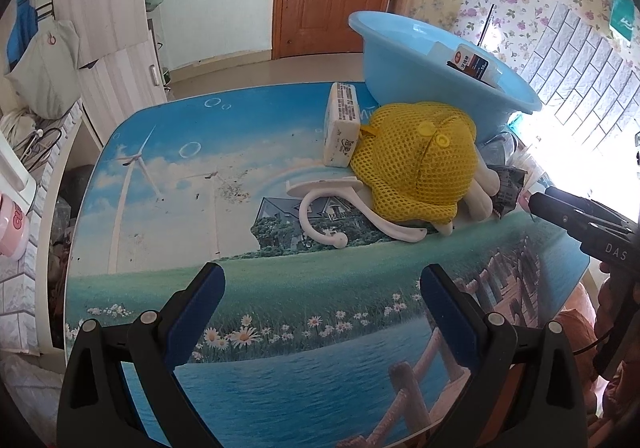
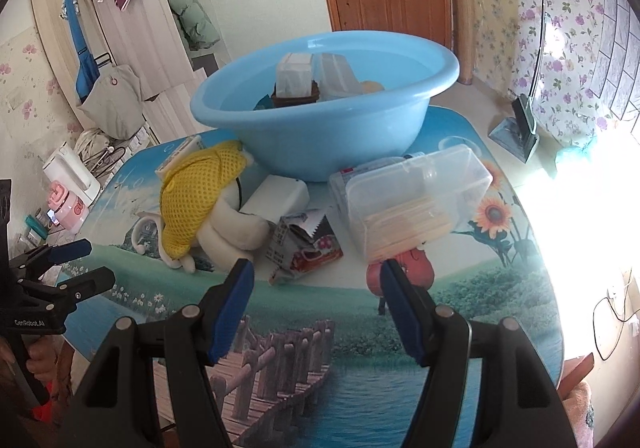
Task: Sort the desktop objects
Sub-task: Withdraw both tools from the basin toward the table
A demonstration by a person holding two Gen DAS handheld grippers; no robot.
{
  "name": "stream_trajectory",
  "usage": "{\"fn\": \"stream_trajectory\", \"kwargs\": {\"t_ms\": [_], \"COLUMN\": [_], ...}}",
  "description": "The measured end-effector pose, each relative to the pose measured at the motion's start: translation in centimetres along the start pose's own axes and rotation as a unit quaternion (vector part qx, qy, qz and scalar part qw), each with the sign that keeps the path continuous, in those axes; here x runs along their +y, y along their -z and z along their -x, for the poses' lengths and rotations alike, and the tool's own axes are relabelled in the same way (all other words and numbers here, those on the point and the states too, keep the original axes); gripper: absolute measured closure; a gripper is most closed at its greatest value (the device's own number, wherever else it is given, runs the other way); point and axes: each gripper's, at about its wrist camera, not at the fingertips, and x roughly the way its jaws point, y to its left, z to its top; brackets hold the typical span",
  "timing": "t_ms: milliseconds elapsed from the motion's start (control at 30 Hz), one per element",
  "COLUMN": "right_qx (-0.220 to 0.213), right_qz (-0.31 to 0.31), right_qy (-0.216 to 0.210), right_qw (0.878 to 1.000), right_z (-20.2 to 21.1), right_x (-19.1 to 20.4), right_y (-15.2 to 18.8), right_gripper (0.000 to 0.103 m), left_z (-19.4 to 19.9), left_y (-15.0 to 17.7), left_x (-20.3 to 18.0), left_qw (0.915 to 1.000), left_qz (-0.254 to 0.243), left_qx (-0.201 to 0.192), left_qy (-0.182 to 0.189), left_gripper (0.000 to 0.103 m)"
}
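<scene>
Two grippers face the clutter, and we take the left wrist view first: our left gripper (image 1: 322, 288) hangs with its jaws spread and nothing between them, over bare printed table (image 1: 168, 184). The pile lies well ahead of it and to the right: a white hook (image 1: 320, 224) nearest, then the yellow mesh hat (image 1: 416, 164), a small white box (image 1: 340, 128) standing just beside the hat, and the blue basin (image 1: 400, 60) behind. At the right edge of this view the right gripper (image 1: 538, 204) pokes in close to the pile's right flank, so we judge that hand the nearer one. In the right wrist view, our right gripper (image 2: 316, 288) is also released and empty, its pads standing apart. Directly ahead, between the lines of the two fingers, sits a torn snack carton (image 2: 304, 248), its long axis running away from us and slightly left. Its right neighbour is a clear plastic lidded box (image 2: 416, 196), lying up and right of the right finger. Left of the carton is a white plush toy (image 2: 232, 228) under the hat. The carton's sides are crowded by these things, while the near side is bare tabletop, so we judge the approach from the front the freest. The basin, already holding several items, stands just behind the pile.
</scene>
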Motion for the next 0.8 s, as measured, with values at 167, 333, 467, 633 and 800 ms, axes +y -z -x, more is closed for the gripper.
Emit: {"fn": "stream_trajectory", "kwargs": {"t_ms": [167, 333, 467, 633, 800], "right_qx": [-0.001, -0.003, -0.006, -0.010, -0.010], "right_qz": [-0.003, -0.009, -0.012, -0.015, -0.016], "right_qy": [0.001, 0.006, 0.015, 0.024, 0.032], "right_qw": [1.000, 1.000, 1.000, 1.000, 0.999], "right_z": [-0.1, -0.2, -0.2, -0.2, -0.3], "right_x": [-0.2, -0.5, -1.1, -1.5, -2.1], "right_y": [-0.1, -0.2, -0.4, -0.6, -0.8], "right_gripper": [0.038, 0.038, 0.038, 0.038, 0.038], "left_z": [-0.2, -0.4, -0.4, -0.8, -1.5], "left_y": [-0.1, -0.2, -0.4, -0.9, -1.6], "left_x": [0.2, 0.5, 0.7, 0.9, 0.6], "left_qw": [1.0000, 1.0000, 0.9999, 0.9999, 0.9999], "left_qz": [0.005, 0.009, 0.006, 0.012, 0.013], "left_qx": [0.000, 0.001, -0.005, -0.001, 0.001], "left_qy": [-0.002, -0.002, -0.009, -0.009, -0.009], "left_gripper": [0.005, 0.005, 0.005, 0.005, 0.005]}}
